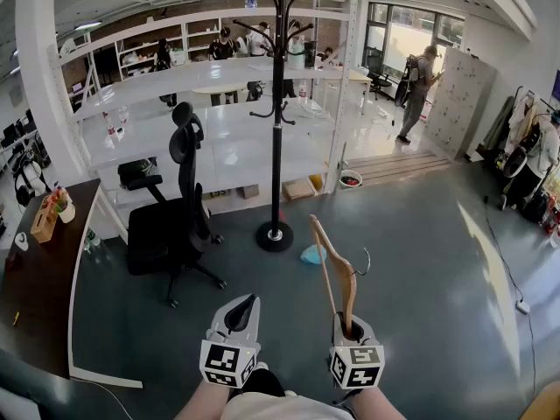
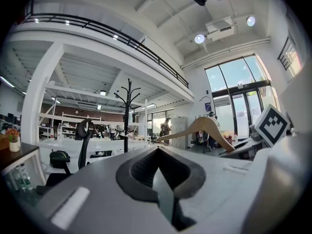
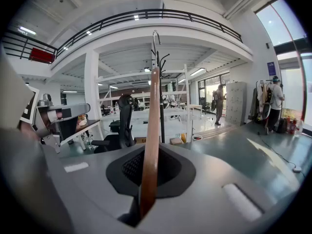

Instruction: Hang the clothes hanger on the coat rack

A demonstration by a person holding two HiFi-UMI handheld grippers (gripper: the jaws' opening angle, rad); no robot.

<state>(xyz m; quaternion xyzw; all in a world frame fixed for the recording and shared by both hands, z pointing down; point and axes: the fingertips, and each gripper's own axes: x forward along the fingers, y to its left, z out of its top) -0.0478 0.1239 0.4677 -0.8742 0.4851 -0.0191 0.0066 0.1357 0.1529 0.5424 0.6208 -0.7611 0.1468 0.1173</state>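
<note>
Your right tool (image 1: 349, 325) clamps the clothes hanger (image 1: 328, 261) upright; your left tool (image 1: 243, 308) is closed, empty. Step toward the coat rack (image 1: 277, 129) on the floor ahead, hook (image 1: 363, 265) facing a branch.

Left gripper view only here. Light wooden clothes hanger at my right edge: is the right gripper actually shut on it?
Observer: Yes. The right gripper is shut on one arm end of the light wooden clothes hanger, which rises from it.
Operator: Rack's foot?
Observer: The tall black coat rack stands on a round base on the grey floor.
Operator: Anything beside it?
Observer: A small light-blue object lies right of the base.
</note>
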